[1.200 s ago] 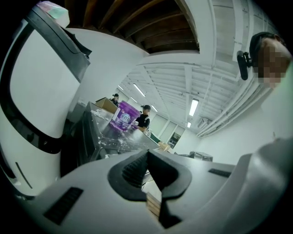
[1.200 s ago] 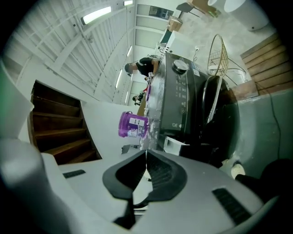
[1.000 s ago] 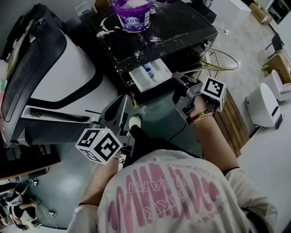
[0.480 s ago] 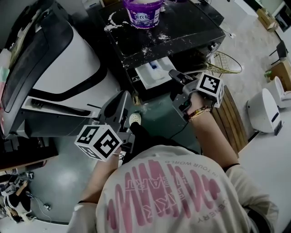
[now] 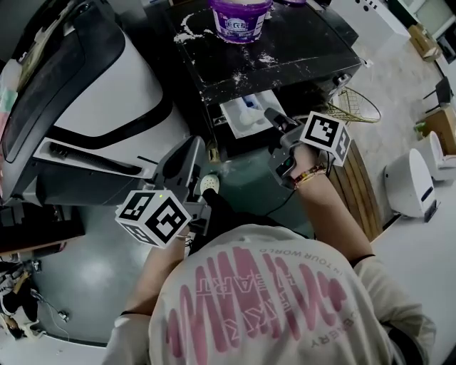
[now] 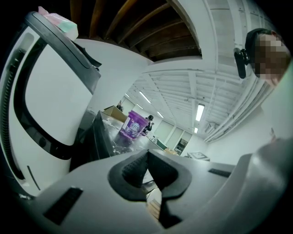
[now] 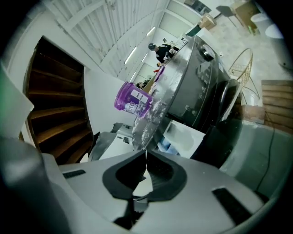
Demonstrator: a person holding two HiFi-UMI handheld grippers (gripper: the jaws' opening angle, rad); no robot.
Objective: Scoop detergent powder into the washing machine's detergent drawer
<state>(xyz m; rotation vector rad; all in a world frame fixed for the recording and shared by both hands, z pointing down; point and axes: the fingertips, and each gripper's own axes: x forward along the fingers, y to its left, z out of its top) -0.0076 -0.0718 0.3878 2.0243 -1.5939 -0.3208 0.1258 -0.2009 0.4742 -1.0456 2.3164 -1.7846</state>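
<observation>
A purple detergent tub stands at the back of the black washing machine top, among spilled white powder. Below the top, the white detergent drawer is pulled out, with a blue part inside. My right gripper is shut and empty, its tips at the drawer's right front corner. In the right gripper view the tub and the drawer lie beyond the closed jaws. My left gripper hangs lower left of the drawer. It is shut with nothing in it, and the tub shows far ahead.
A big white and black machine fills the left side. A wire basket, a wooden slatted crate and a white appliance stand at the right. The person's white shoe is on the green floor below the drawer.
The right gripper has come closer to the drawer's right front corner as the head view shifted. The left gripper has stayed about where it was. Both stay shut.
</observation>
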